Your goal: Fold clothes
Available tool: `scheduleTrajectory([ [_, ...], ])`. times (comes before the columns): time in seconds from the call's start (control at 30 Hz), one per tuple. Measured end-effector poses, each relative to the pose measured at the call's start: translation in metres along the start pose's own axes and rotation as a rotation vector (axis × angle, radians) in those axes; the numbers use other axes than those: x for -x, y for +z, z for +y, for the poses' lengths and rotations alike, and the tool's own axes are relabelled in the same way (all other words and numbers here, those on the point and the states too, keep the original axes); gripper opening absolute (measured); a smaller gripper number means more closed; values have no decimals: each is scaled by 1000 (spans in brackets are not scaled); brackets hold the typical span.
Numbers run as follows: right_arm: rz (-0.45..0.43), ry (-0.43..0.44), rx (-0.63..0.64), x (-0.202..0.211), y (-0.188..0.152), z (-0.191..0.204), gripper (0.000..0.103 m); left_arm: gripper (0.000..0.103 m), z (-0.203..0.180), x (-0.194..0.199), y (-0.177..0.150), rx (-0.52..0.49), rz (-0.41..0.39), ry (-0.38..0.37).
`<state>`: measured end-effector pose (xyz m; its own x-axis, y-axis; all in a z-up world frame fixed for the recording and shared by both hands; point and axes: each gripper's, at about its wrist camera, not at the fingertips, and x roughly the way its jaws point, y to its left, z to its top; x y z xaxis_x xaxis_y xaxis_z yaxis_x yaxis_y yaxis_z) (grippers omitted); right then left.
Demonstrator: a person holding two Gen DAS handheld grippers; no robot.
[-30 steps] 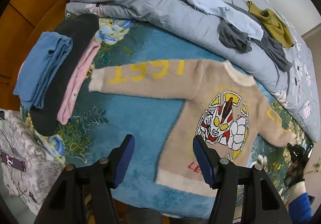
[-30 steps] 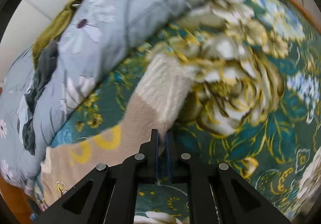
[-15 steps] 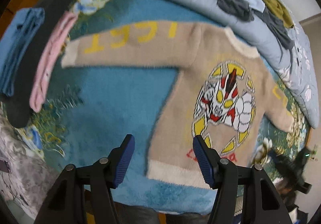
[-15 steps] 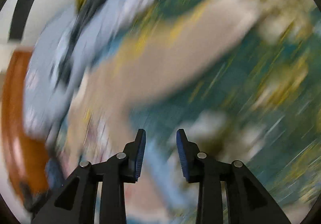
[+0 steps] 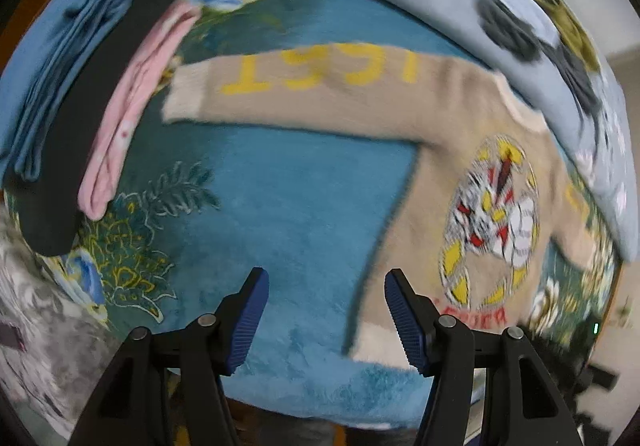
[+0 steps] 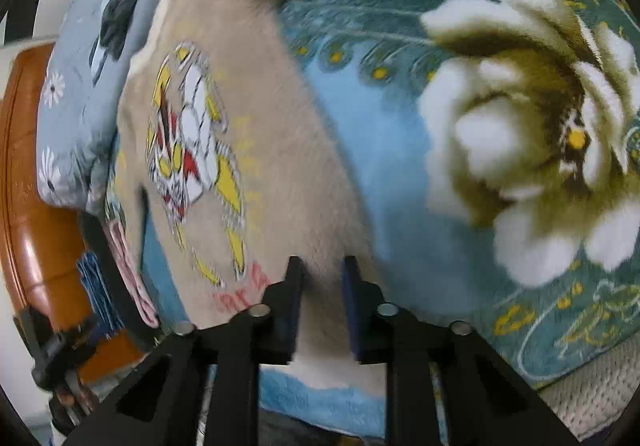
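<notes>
Teal floral blanket (image 5: 280, 206) carries one stack of folded clothes (image 5: 80, 118) at far left and one beige sweater (image 5: 460, 150) spread flat to its right. Left gripper (image 5: 325, 320) gapes wide, empty, near the sweater's hem; right gripper (image 6: 322, 310) stands partly open, its two fingers straddling the hem.

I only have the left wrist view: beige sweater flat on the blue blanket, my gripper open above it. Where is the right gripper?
Observer: The right gripper is at the sweater's bottom hem, jaws open, with the fabric showing between them.
Operator: Has it grabbed the hem?
Observer: Not yet; there is a clear gap between its pads.
Operator: What lies to the right of the hem?
Observer: Bare blue blanket, then a large white woven flower.
</notes>
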<state>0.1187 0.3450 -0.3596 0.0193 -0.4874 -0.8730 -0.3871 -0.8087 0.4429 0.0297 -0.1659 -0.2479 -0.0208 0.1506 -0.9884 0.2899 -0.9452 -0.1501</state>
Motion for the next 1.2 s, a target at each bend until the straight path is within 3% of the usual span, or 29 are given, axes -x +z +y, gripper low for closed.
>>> scheduleTrajectory([
  [0.13,3,-121,-5,3,-5,1,11,64,37,-11,23,132,-29,-30],
  [0.2,13,-143,-4,5,-6,5,11,64,55,-20,36,206,-44,-47],
  [0.43,-83,-191,4,55,-15,39,13,63,132,-67,74,574,-103,-102],
  [0.5,-102,-213,40,70,-21,54,16,62,148,-80,78,667,-110,-122],
  [0.57,-122,-241,80,86,-27,69,26,62,161,-91,82,751,-117,-139],
  [0.63,-139,-262,109,101,-21,87,29,56,166,-100,87,785,-120,-142],
  [0.67,-140,-269,119,102,-16,92,29,53,167,-103,90,789,-124,-147],
  [0.83,-132,-308,186,111,1,117,29,16,164,-113,103,803,-131,-179],
  [0.93,-132,-310,214,113,6,126,29,8,158,-108,106,805,-150,-170],
  [1.03,-132,-300,217,109,12,128,29,7,138,-84,111,706,-217,-160],
  [1.13,-129,-279,208,104,19,126,29,7,92,-38,117,439,-320,-137],
  [1.2,-133,-261,203,103,23,123,29,7,41,-2,114,206,-387,-127],
])
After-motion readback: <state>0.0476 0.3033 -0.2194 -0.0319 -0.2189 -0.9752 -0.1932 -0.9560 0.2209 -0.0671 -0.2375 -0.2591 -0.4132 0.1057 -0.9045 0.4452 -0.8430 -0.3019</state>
